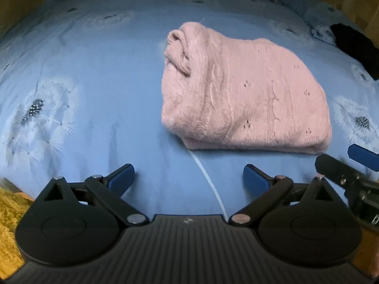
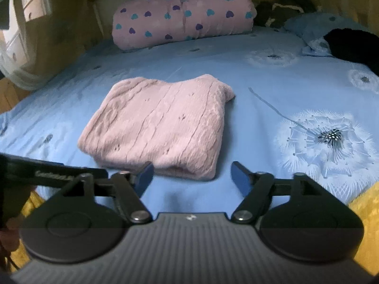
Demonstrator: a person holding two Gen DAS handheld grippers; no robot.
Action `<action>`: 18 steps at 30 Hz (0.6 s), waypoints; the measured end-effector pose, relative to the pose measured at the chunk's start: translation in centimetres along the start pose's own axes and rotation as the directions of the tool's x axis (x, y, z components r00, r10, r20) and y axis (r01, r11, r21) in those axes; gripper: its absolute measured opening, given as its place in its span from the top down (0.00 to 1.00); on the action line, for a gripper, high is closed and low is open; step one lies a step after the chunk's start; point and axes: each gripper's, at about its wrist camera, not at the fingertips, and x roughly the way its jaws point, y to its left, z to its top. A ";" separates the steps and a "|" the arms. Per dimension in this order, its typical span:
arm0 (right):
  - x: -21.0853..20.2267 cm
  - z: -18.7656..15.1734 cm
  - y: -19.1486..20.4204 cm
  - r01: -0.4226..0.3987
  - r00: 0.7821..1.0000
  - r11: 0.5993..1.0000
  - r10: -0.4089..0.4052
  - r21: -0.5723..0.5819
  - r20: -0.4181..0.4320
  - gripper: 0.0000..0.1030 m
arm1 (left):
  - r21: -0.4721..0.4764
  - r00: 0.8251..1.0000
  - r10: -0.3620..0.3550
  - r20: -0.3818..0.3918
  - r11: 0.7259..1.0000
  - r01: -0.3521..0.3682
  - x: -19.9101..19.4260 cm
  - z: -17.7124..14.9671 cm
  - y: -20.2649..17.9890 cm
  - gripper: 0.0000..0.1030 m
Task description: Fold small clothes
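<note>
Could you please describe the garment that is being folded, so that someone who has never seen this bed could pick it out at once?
Start from the blue bedsheet printed with white dandelions. In its middle, nearer than the pink heart-print quilt at the far end, lies the pink knitted sweater, folded into a thick rectangle. Unlike the quilt it is plain, with cable ribbing and tiny eyelet holes, and no hearts.

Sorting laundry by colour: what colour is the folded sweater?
Pale pink sweater, clearest in the right wrist view.
</note>
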 end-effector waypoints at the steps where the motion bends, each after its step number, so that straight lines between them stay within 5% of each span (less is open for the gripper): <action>1: 0.0 -0.3 0.2 0.004 1.000 1.000 -0.004 -0.014 0.004 0.22 | 0.004 1.000 0.005 -0.001 1.000 -0.005 0.2 0.0 -0.2 0.02; 18: 2.5 -2.8 0.6 0.073 0.997 0.996 -0.074 -0.060 -0.008 0.20 | 0.019 0.999 0.042 0.020 0.999 -0.042 1.4 -0.8 -1.0 0.00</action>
